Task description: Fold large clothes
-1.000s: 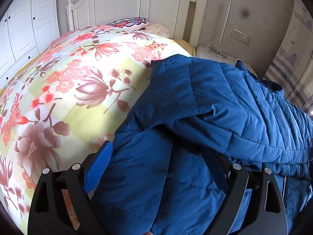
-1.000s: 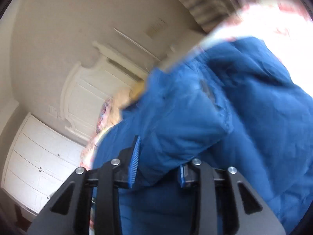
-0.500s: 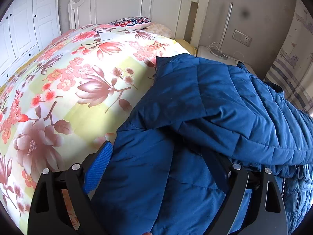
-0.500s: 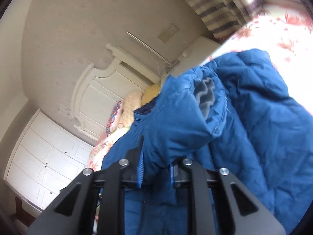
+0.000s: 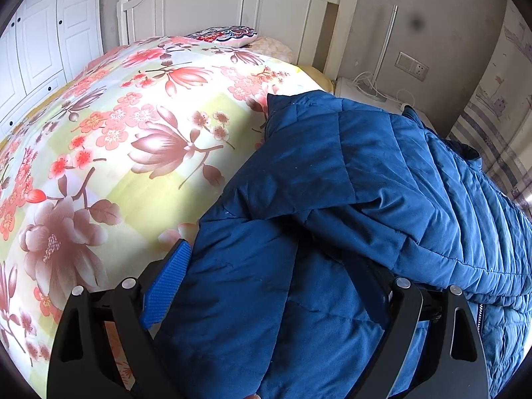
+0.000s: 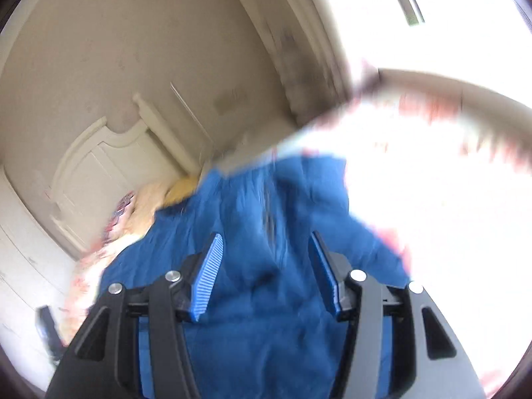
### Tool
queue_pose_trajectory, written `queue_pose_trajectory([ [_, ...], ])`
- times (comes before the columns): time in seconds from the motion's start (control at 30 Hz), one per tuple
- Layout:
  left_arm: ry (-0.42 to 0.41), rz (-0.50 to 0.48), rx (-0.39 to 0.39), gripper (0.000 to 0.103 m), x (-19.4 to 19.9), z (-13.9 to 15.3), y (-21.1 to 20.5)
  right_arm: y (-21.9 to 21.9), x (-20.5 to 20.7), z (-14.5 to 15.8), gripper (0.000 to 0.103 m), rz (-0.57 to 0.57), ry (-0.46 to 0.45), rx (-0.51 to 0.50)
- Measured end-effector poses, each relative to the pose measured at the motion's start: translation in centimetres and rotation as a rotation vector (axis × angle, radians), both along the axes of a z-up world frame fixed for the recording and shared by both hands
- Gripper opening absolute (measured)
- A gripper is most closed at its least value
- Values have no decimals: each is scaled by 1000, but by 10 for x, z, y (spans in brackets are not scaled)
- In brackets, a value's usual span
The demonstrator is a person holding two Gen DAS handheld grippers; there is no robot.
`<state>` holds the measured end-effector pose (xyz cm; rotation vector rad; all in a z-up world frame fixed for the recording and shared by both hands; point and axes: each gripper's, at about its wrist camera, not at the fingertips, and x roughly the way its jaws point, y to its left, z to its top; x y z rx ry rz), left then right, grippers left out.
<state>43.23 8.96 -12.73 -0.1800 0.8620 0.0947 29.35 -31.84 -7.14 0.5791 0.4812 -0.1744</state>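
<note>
A blue quilted jacket (image 5: 382, 173) lies on the right side of the flowered bed cover (image 5: 133, 139), with one sleeve folded across its body. My left gripper (image 5: 276, 266) is open wide, low over the jacket's near part, and padded cloth bulges between its fingers; the right finger is partly hidden under a fold. In the blurred right wrist view my right gripper (image 6: 266, 266) is open and empty above the jacket (image 6: 266, 299).
A white headboard (image 5: 282, 10) and pillows (image 5: 226, 33) stand at the far end of the bed. A white nightstand with a lamp pole (image 5: 382, 53) is at the far right. White wardrobe doors (image 5: 40, 40) line the left wall.
My right gripper has opened and let go of the jacket sleeve it held, and it is swinging away. The left gripper has barely moved.
</note>
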Motion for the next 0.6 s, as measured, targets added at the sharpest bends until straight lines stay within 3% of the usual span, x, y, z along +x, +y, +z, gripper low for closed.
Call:
queue_pose_trajectory([
  [0.07,-1,0,-3,88,0,0,0,12,16,21,52,90,-14,-86],
  [0.13,-4,0,-9,88,-1,0,0,39,38,38,52,179,-15,-252],
  [0.2,-2,-8,-19,88,-2,1,2,56,63,37,52,239,16,-331],
  [0.27,42,-24,0,88,-8,0,1,61,94,19,52,257,116,-344],
  [0.33,82,-22,28,88,-25,4,2,56,120,-17,51,255,296,-345],
  [0.37,73,-15,29,88,-33,9,3,54,122,-29,51,273,300,-329],
  [0.47,-38,-28,10,88,-49,44,0,50,119,-34,53,284,274,-317],
  [0.6,-218,-88,-28,88,-38,98,-20,63,116,-34,56,292,288,-354],
])
